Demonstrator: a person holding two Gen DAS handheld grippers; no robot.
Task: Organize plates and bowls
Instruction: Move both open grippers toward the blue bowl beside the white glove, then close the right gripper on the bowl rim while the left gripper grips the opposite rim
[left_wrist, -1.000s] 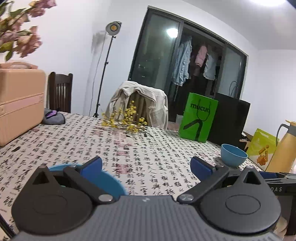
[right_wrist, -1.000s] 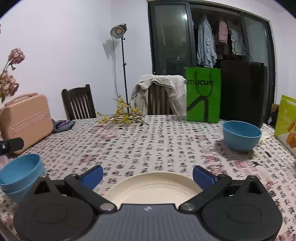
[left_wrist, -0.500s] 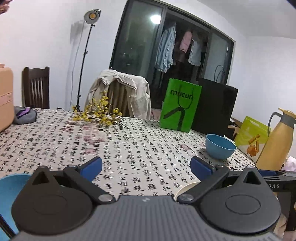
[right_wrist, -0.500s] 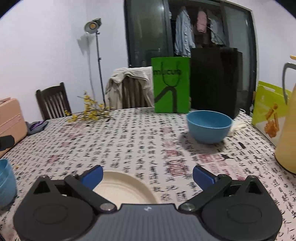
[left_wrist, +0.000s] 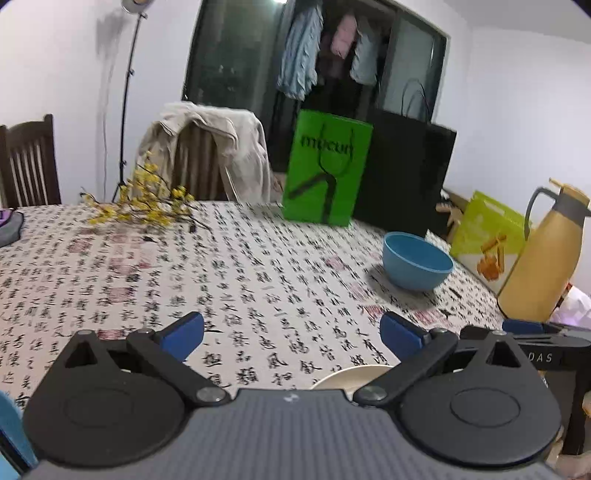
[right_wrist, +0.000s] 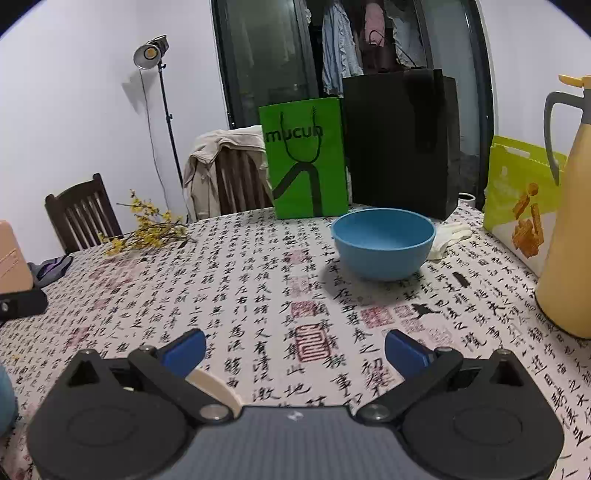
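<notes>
Ahead of right gripper (right_wrist: 295, 349) w/ jaws apart, empty: round blue plastic bowl (right_wrist: 383, 242). Approach rim level, pinch one wall. Left gripper (left_wrist: 291, 332) also spread, empty.

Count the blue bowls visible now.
2 at least: one round blue plastic bowl before the green paper bag; a blue bowl edge at the left view's bottom-left, maybe a stack.

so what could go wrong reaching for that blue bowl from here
The right tool is open and faces the blue bowl, but the tall yellow jug stands close on the right; a wide swing could knock it over. A cream plate lies under the tool's left finger and could get dragged. The white glove beside the bowl might snag.
</notes>
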